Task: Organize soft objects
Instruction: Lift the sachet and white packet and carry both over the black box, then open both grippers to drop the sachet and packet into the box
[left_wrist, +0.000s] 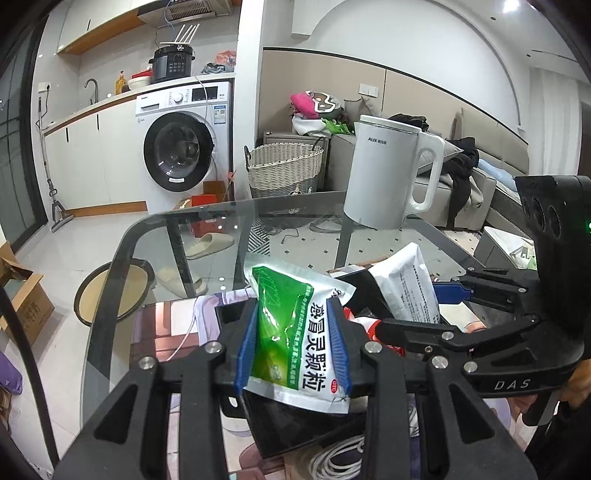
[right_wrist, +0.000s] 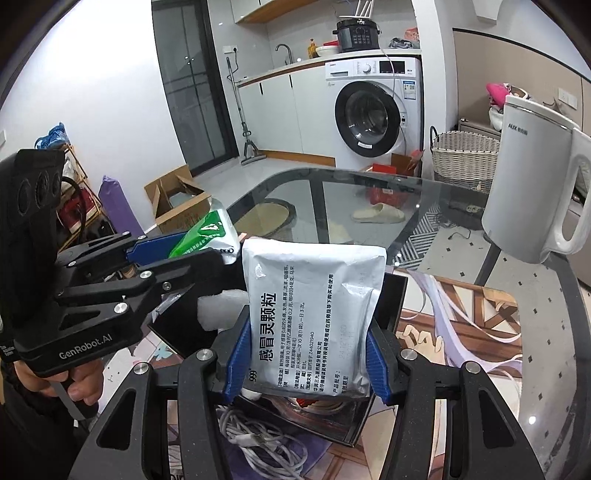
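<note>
Left gripper is clamped on a green medicine sachet, right gripper squeezing a white sachet printed-side out. Both packets hang just above the black tray, white cable coiled right below.

A white jug stands on the glass desk. Behind it are a washing machine and a woven basket.
</note>
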